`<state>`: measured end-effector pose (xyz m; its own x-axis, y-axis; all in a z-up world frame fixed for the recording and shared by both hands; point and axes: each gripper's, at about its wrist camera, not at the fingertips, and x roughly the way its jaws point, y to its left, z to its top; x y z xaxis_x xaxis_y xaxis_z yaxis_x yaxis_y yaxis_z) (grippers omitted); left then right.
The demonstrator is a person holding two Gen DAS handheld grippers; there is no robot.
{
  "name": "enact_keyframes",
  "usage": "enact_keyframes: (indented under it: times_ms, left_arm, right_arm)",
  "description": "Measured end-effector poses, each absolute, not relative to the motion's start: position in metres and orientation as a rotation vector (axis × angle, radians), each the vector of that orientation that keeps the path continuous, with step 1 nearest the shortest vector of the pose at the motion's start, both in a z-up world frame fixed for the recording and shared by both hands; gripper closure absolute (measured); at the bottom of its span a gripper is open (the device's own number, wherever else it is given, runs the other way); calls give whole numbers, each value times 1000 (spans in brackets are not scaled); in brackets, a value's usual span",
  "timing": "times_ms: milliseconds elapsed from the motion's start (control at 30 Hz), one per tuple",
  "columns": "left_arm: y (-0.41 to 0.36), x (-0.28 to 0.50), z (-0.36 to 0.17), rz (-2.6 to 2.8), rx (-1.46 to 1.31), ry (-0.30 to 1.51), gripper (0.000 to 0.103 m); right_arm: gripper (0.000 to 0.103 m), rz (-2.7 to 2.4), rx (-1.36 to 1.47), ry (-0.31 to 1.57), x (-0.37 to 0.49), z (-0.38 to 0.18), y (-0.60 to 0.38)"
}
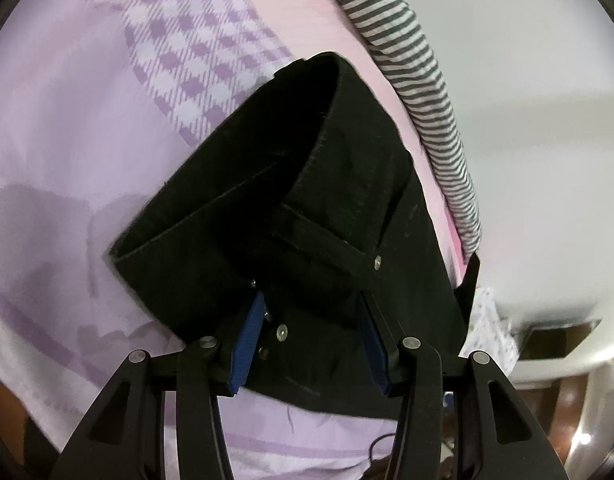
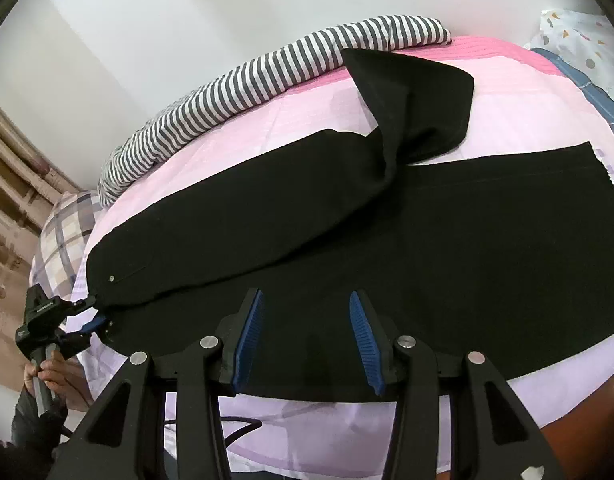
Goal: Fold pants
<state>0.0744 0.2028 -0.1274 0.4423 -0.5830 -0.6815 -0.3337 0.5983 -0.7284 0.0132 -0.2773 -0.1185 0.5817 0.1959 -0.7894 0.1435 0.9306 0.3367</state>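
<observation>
A pair of black pants (image 2: 427, 240) is spread across a bed covered with a lilac and pink sheet (image 2: 527, 92). The waistband end lies at the bed's near left corner, and the legs run away toward the far right corner. One leg lies flat along the near edge, its hem toward the right edge of the bed. The other leg is doubled back on itself partway along, its loose end (image 2: 419, 96) lying toward the far edge, just beside a grey-and-white striped cloth (image 2: 267, 68) bunched along that far edge.

In the left wrist view, the left gripper (image 1: 313, 340) is seen with its jaws parted about halfway over the waistband (image 1: 243, 208), which stands open as a loop. The blue pads (image 1: 249, 344) flank the black fabric near the metal button (image 1: 282, 333), but no pressing on it can be seen.

In the right wrist view, the right gripper (image 2: 307, 340) is held over the near edge of the pants, its jaws likewise about half open, with flat black cloth beneath and between the fingers and nothing clamped. At the bed's near left corner the left gripper is seen at the waistband, held by a hand (image 2: 53, 376). A checked pillow (image 2: 63, 236) lies beyond that corner.
</observation>
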Motion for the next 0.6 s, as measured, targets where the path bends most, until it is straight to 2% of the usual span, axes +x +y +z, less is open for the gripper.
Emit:
enact_keyframes:
  times_ms: [200, 267, 333, 600]
  left_arm:
    - [198, 85, -132, -170, -991, 1102, 55]
    - [198, 84, -132, -168, -979, 1082, 67]
    - [195, 84, -131, -147, -947, 1059, 74]
    - [192, 88, -130, -143, -906, 1047, 77]
  right_arm:
    - [60, -4, 403, 965, 24, -127, -284]
    - [60, -38, 403, 965, 31, -129, -287]
    - [60, -67, 393, 959, 38, -129, -290]
    - [61, -261, 271, 932, 81, -122, -307]
